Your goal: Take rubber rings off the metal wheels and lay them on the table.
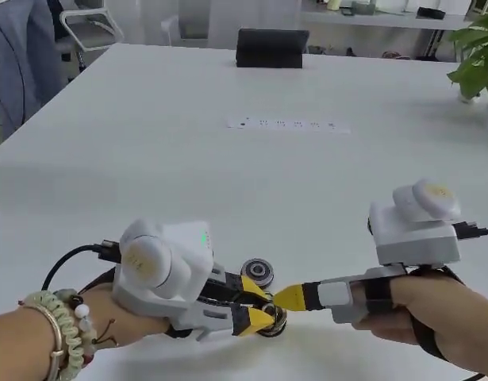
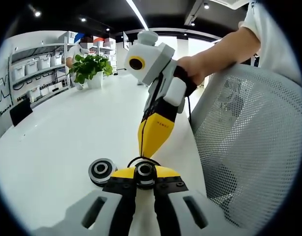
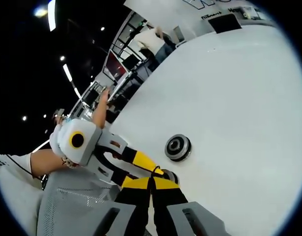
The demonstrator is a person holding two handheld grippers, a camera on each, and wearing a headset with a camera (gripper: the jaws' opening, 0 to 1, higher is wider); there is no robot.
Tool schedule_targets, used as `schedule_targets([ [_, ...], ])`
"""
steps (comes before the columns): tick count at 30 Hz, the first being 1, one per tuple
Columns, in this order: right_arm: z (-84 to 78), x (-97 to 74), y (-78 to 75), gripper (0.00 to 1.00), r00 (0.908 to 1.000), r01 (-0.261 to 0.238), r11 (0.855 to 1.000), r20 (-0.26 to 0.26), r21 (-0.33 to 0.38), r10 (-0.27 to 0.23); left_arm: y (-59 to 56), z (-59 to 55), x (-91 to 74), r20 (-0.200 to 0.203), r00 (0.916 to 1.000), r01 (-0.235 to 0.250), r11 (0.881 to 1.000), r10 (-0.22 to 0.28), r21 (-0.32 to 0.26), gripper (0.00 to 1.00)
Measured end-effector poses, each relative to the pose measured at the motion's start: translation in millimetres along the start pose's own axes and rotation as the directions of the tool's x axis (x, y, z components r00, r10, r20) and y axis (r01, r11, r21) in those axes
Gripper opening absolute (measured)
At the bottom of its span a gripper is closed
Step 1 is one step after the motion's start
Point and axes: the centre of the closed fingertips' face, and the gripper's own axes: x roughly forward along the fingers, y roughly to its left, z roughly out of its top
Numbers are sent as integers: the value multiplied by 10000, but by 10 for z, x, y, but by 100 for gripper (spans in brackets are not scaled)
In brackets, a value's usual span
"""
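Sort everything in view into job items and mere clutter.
Job: left hand-held gripper, held wheel, rubber ring, right hand-held gripper, loose wheel, table.
Clutter: potted plant, black box, socket strip, mesh chair.

The left gripper (image 1: 262, 308) and the right gripper (image 1: 286, 298) each have a white boxy body with a round domed cap, black jaw arms and yellow tips, a black cable (image 1: 67, 260) runs from the left one, and the person wears green and pale beaded bracelets (image 1: 59, 337) and a black strap (image 1: 424, 340).
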Motion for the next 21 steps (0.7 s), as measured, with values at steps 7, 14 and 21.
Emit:
schedule_targets([
  [7, -83, 15, -127, 0, 9969, 623, 9977, -470, -266, -635, 6, 1, 1, -83, 10000, 5, 9998, -6, -178, 7],
  [14, -77, -13, -190, 0, 9953, 811, 9962, -499, -314, -826, -21, 8, 9, -465, 9987, 185, 9990, -203, -396, 12],
  [21, -49, -11, -211, 0, 9949, 891, 9956, -436, -304, -904, -75, 96, -59, -517, 9973, 506, 9984, -518, -245, 19],
])
